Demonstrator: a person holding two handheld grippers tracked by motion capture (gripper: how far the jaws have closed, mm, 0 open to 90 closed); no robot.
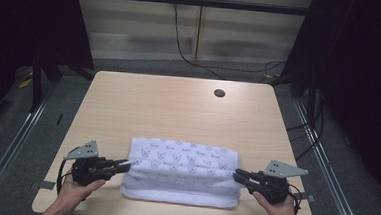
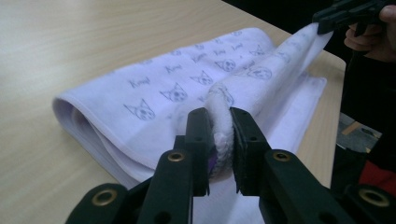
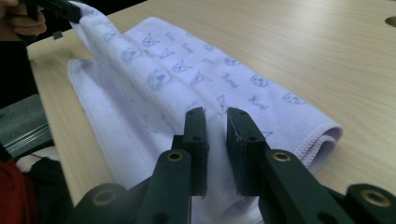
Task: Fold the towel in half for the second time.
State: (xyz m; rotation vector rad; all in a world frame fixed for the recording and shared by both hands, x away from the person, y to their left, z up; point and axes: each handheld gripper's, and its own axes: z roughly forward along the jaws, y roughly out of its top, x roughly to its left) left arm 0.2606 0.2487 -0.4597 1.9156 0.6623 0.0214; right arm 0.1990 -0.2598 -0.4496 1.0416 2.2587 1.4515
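- Towel: white, cat-printed, folded, lying at the table's near edge.
- Left gripper: at the towel's left end, jaws clasping a bunched fold.
- Right gripper: at its right end, jaws slightly parted around the cloth; grip cannot be told.

Light wooden desk, a dark round hole at its upper right. One folded white towel with a cat-face print lies flat along the lower middle, near the front edge.
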